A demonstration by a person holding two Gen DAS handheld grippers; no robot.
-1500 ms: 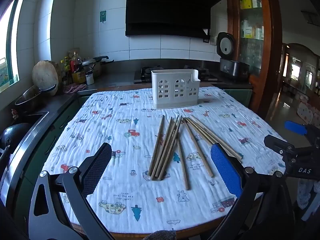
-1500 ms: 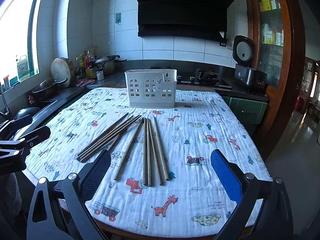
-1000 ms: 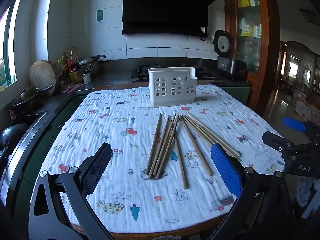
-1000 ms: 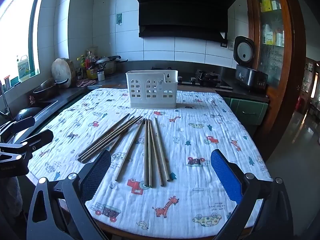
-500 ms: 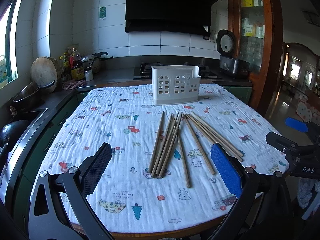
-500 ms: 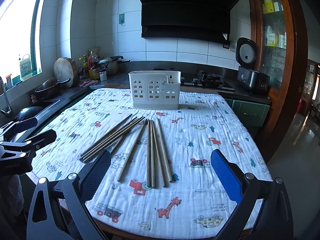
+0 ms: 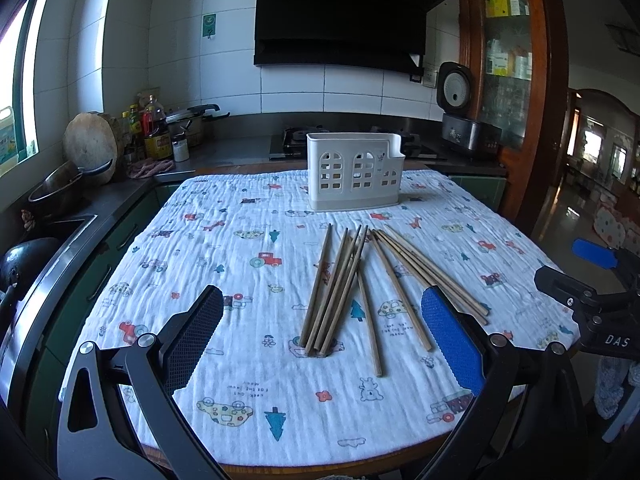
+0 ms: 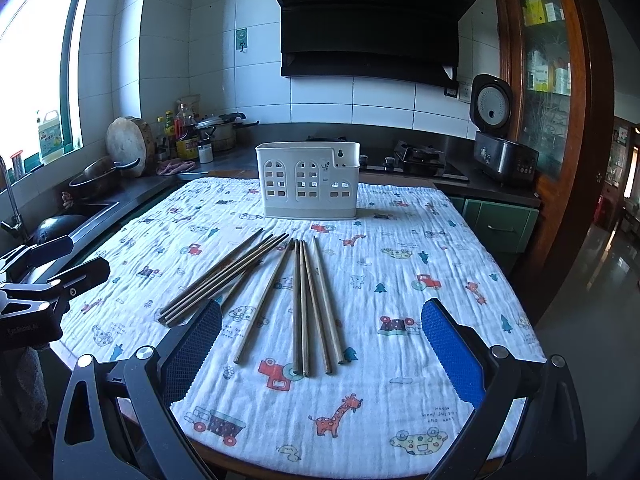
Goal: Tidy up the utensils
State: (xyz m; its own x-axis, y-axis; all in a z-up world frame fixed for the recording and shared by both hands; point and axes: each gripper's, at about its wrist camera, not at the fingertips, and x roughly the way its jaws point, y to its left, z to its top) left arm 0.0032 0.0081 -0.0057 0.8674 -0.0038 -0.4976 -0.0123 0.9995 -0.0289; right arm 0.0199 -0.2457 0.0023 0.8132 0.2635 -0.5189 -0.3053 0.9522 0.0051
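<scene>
Nine or so wooden chopsticks (image 7: 352, 284) lie loose on the printed tablecloth (image 7: 224, 264), none yet in the white plastic utensil holder (image 7: 354, 172), which stands upright behind them toward the far edge of the table. Start of task by the look of it: nothing picked, nothing sorted. Left gripper (image 7: 320, 340) hovers over the near table edge, jaws wide apart, nothing between them; right gripper (image 8: 320, 340) likewise spread and empty. Each shows at the side of the other's view.

Chopsticks: long, thin, plain tan wood, lying flat in a rough fan, far tips converging toward the holder. A tight bundle on the left overlaps, one stick lies between, a looser group on the right sits roughly parallel, exact count unsure.

Next move, my guess: drop one gripper to a stick's near end, close across it, lift, tip it upright into the holder. Thin sticks flat on soft cloth may be fiddly; pads could snag fabric or catch two.
</scene>
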